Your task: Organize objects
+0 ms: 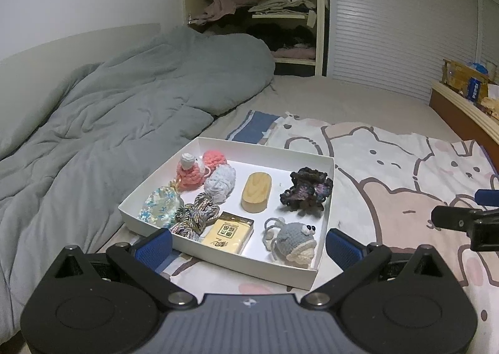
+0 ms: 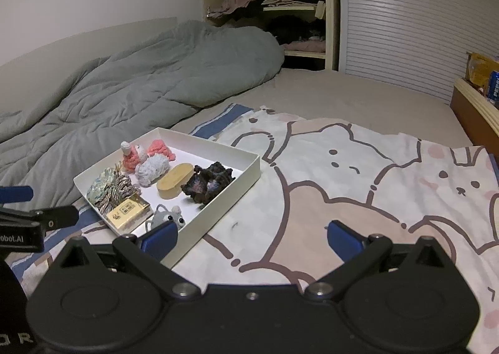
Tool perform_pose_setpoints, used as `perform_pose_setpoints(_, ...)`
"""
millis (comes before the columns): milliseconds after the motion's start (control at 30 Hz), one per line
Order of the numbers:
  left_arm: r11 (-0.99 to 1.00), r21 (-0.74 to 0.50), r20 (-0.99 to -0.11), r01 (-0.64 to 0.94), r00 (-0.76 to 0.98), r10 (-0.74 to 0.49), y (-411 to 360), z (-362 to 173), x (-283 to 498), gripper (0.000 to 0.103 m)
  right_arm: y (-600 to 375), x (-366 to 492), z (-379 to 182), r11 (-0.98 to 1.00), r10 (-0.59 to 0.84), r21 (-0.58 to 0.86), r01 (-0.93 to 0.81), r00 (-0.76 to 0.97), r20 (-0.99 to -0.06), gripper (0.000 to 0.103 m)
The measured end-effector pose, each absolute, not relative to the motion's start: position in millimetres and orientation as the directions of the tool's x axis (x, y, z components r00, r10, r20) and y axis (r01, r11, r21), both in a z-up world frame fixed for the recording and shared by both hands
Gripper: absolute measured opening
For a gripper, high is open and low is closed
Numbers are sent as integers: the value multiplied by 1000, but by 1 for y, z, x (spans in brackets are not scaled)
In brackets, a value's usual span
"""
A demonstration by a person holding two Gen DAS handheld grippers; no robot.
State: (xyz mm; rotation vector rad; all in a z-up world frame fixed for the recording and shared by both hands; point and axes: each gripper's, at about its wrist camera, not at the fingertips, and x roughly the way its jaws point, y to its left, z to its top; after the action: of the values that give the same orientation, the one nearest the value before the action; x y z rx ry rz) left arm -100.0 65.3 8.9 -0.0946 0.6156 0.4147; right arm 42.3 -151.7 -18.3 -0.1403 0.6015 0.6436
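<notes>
Tray [image 1: 324,194] of white card lies on a cartoon-print cloth [image 1: 405,173] spread over the bed, with a grey quilt [image 1: 124,110] bunched just beyond its far left side. Inside the tray sit a pink crochet doll [image 1: 188,174], a pink yarn ball [image 1: 215,159], a pale blue yarn ball [image 1: 220,182], a wooden block [image 1: 256,192], a dark ruffled crochet piece [image 1: 307,193], a floral pouch [image 1: 160,207], a twisted cord [image 1: 196,216], a yellow packet [image 1: 227,233] and a grey crochet fish [image 1: 293,240]. The pouch, cord and packet touch along the near left; the fish lies in the near right corner.

Left gripper [image 1: 248,243] hovers at the tray's near edge, fingers spread wide on either side of it and holding nothing. Right gripper [image 2: 252,240] hangs over the cloth to the right of the tray [image 2: 230,188], likewise spread and unloaded; its left finger [image 2: 160,238] overlaps the tray's near corner in that view. Shelves [image 1: 255,17] with folded clothes stand behind the bed.
</notes>
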Motion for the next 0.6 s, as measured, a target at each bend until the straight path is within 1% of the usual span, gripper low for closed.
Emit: perform_pose_setpoints(600,916,60,-595,-397,723,352,62,6,-97,103,-151,41,-18,788,527,51,-613,630,-570,103)
